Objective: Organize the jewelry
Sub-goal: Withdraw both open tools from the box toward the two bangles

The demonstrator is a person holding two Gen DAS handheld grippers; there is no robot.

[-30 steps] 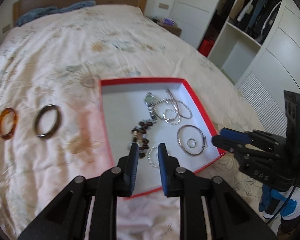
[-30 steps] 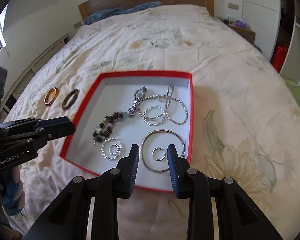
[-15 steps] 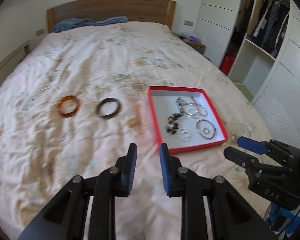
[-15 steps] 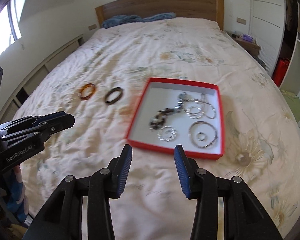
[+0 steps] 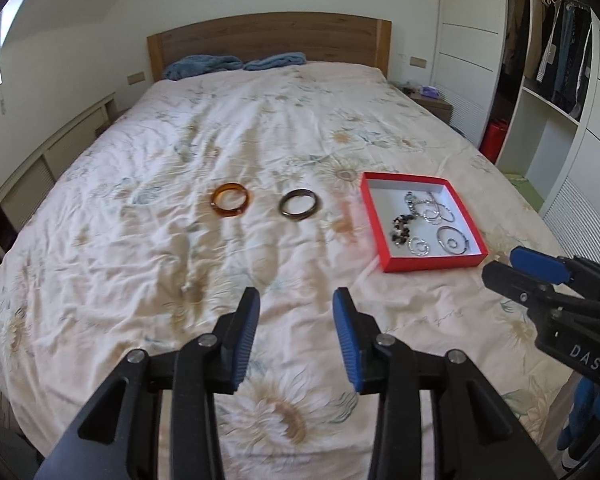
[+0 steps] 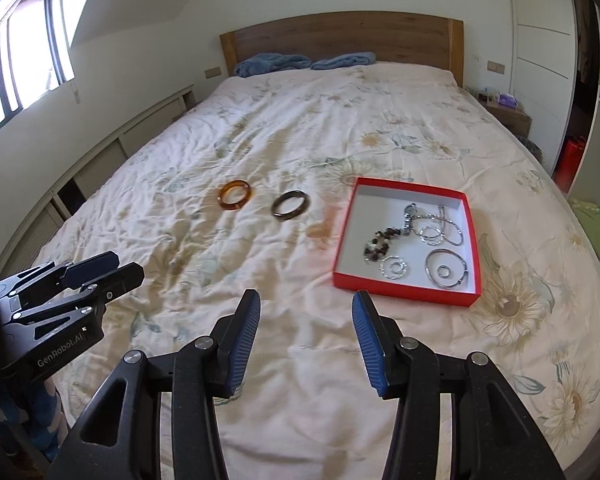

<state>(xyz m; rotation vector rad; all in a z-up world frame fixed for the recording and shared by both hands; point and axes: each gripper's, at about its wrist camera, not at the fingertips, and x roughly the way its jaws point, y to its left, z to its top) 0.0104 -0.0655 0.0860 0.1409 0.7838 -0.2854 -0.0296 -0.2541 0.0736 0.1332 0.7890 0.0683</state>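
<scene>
Two bangles lie on the bed [image 5: 140,240] left of the red box [image 5: 384,236]: the dark bangle [image 5: 300,211] near it, the amber bangle [image 5: 231,201] further left. Chains and rings sit inside the box. Broad bare quilt spreads left of the box. The left gripper [image 5: 296,336] and right gripper [image 6: 305,340], jaws just widening, hover released and empty nearer than the box.

Two bangles [image 5: 265,205] beside jewelry-filled red box [image 5: 404,265]
</scene>
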